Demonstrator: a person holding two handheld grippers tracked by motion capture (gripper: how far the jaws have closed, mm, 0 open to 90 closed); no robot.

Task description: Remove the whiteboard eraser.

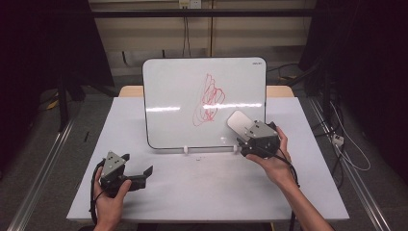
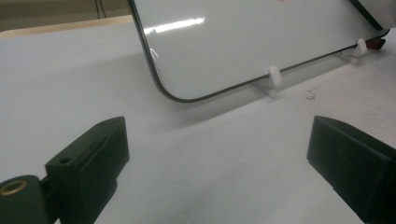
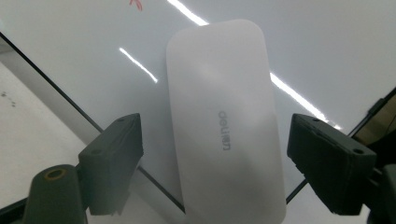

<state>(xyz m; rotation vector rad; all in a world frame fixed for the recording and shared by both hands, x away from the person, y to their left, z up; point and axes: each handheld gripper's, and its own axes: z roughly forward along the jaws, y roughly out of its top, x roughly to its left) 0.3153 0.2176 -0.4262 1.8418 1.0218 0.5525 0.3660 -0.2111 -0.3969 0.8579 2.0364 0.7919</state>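
Note:
A whiteboard [image 1: 183, 96] stands propped up at the middle of the table and carries a red scribble [image 1: 209, 101]. A white oblong eraser [image 1: 239, 121] marked "deli" lies flat against the board's lower right. My right gripper [image 1: 246, 131] is open, and in the right gripper view [image 3: 215, 120] its jaws stand on either side of the eraser [image 3: 224, 116] with a gap on both sides. My left gripper [image 1: 137, 163] rests low at the table's front left. It [image 2: 217, 128] is open with nothing between its jaws and faces the board's lower left corner [image 2: 168, 91].
The board sits in small white clip feet [image 2: 274, 77] on a white table [image 1: 202, 187]. A few dark specks [image 2: 309, 97] lie on the table near the board. Metal rails run along the floor on both sides, and cables hang at the right.

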